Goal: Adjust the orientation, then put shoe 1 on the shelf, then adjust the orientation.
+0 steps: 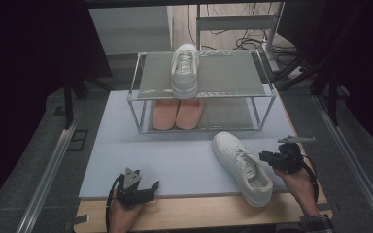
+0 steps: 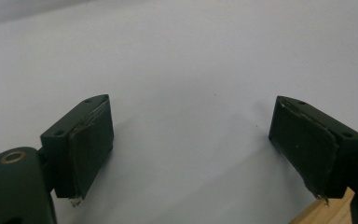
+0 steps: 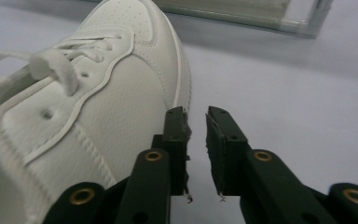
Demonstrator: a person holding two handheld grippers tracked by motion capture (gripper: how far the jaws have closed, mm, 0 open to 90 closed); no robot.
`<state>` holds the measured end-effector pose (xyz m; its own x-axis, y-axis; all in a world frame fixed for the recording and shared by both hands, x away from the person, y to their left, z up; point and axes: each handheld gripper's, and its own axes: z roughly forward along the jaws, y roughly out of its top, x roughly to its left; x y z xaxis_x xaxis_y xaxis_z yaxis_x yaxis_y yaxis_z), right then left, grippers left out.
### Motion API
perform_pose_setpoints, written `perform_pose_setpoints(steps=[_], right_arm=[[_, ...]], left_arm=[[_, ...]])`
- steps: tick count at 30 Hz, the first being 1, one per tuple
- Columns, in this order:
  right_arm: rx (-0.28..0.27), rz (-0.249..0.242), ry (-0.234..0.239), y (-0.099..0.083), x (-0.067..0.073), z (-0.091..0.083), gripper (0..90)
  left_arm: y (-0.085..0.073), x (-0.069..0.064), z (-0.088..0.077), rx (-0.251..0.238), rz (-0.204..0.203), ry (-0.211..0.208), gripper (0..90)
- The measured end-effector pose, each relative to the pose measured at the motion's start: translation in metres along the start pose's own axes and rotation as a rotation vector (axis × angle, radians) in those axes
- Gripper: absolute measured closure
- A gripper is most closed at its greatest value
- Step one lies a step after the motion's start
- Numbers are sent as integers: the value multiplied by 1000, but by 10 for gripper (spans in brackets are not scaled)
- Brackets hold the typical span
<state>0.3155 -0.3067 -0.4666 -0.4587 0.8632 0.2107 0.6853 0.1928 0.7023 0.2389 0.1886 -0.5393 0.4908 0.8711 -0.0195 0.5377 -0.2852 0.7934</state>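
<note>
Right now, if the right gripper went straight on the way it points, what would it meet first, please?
Probably the white sneaker: the right gripper sits right beside its side, though its jaws may just graze past along the mat.

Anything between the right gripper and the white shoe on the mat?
Nothing. In the right gripper view the right gripper sits beside the white shoe, jaws slightly apart and empty, over bare mat. The high view agrees.

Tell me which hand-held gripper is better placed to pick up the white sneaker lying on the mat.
Right. The right hand-held gripper sits right beside the white sneaker, jaws slightly apart with nothing between them. The left hand-held gripper is open but farther off, over bare mat.
</note>
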Motion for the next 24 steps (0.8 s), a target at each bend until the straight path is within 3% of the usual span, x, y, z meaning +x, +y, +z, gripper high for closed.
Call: perform_pose_setpoints(steps=[7, 18, 24], right_arm=[[-13, -17, 2, -7, 4, -16, 647], [-25, -70, 32, -6, 22, -47, 569], [-19, -101, 65, -5, 31, -50, 533]], left_arm=[[0, 0, 0, 0, 0, 0, 137], [0, 0, 0, 0, 0, 0, 137], [0, 0, 0, 0, 0, 1, 137]])
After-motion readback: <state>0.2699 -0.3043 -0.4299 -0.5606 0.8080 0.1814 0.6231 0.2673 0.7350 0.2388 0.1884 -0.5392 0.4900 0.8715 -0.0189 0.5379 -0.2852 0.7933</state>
